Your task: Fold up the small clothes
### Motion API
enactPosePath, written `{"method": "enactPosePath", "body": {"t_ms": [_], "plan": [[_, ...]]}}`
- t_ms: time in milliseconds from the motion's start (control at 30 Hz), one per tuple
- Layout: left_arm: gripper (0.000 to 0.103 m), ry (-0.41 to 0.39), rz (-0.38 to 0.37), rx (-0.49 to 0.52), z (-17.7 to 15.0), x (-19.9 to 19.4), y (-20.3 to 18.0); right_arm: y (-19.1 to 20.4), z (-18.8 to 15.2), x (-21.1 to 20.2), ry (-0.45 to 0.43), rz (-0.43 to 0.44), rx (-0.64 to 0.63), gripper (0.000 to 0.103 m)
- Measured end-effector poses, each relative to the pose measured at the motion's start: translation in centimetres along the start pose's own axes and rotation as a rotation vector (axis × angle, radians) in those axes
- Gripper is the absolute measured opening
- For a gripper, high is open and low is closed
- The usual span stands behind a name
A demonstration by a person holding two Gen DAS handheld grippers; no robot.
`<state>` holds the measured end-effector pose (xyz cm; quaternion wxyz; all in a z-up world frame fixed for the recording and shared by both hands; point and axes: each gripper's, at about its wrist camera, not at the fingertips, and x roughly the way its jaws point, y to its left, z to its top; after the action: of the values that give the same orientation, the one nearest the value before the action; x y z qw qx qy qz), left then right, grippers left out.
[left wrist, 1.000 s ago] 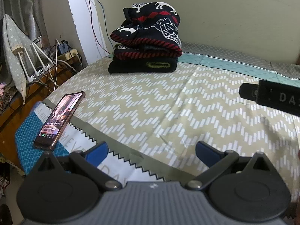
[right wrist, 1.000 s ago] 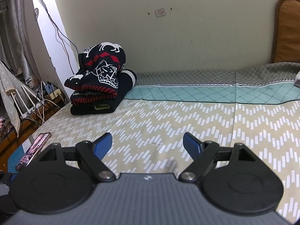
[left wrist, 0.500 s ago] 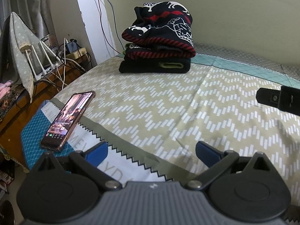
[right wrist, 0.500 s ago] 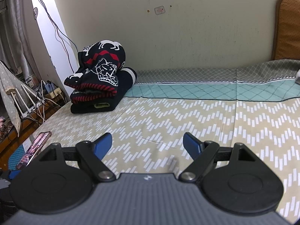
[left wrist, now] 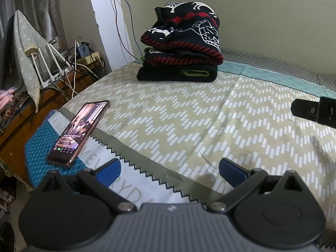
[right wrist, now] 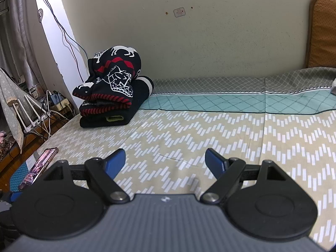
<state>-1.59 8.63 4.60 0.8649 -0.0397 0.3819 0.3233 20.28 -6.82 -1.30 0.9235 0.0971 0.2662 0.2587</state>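
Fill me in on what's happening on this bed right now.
A person holds a pair of tongs in each hand over the bedspread, folding small clothes. Both the left tongs and the right tongs are open and hold nothing. A stack of folded dark knits sits at the far corner by the wall, and a phone lies with its screen lit near the bed's edge. No unfolded garment is in view.
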Motion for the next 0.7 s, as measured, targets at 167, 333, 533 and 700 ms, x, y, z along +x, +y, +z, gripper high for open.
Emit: {"method": "enactPosePath", "body": {"t_ms": [167,333,533,700], "plan": [[0.103,0.003,-0.002,0.005,-0.02,0.10,0.03,-0.03,0.00,0.03,0.000,-0.001,0.001,0.085],[0.103,0.007,-0.001,0.007,-0.05,0.16,-0.01,-0.04,-0.02,0.07,-0.001,0.000,0.000,0.085],[0.103,0.012,-0.006,0.019,-0.18,0.16,-0.20,-0.04,-0.03,0.08,-0.001,0.000,0.001,0.085],[0.103,0.010,-0.003,0.026,-0.19,0.16,-0.27,-0.04,-0.03,0.09,-0.001,-0.001,0.001,0.085]]}}
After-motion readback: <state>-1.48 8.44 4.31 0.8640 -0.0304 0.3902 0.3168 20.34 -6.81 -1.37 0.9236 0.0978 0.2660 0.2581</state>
